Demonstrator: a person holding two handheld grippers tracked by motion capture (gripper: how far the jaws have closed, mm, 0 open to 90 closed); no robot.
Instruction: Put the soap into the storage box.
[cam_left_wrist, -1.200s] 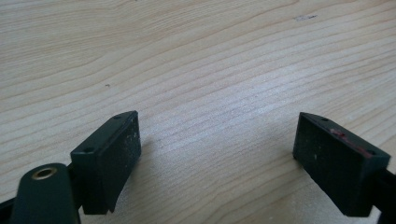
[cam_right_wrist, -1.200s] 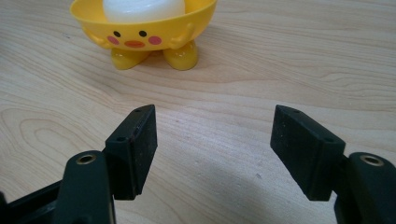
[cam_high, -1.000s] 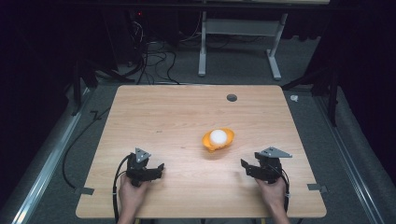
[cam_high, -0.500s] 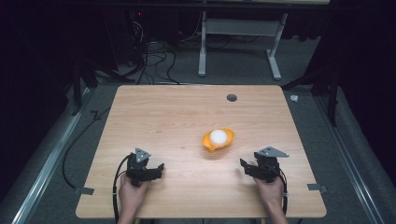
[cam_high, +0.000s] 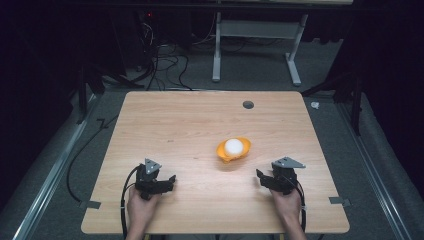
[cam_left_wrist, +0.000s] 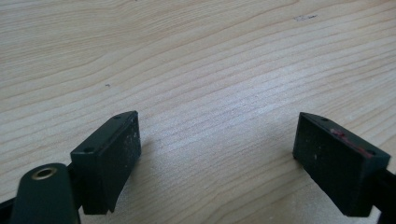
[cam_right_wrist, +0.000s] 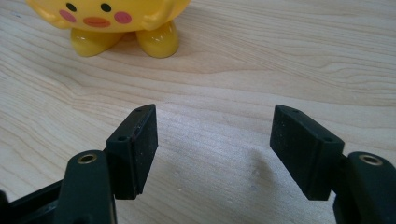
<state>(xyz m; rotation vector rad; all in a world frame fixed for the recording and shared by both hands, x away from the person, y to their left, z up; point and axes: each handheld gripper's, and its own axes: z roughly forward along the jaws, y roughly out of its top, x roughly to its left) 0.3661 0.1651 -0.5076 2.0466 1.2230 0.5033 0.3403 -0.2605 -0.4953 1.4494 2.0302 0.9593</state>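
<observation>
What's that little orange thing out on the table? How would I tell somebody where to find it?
Start at the wooden table, then look right of its middle, just ahead of the right tongs. There stands a yellow-orange toy cup with a white ball in it. Its painted face with pink cheeks and its stubby feet set it apart; nothing else near it has colour.

Wooden table (cam_high: 175, 125), grey carpet (cam_high: 250, 70), dark room

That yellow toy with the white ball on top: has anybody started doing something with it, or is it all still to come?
Nothing looks done: the yellow toy stands alone mid-table, white ball on top. Nothing is in hand: left tongs and right tongs rest open and empty near the table's front edge. Any grasp or move remains; the right tongs face the toy.
</observation>
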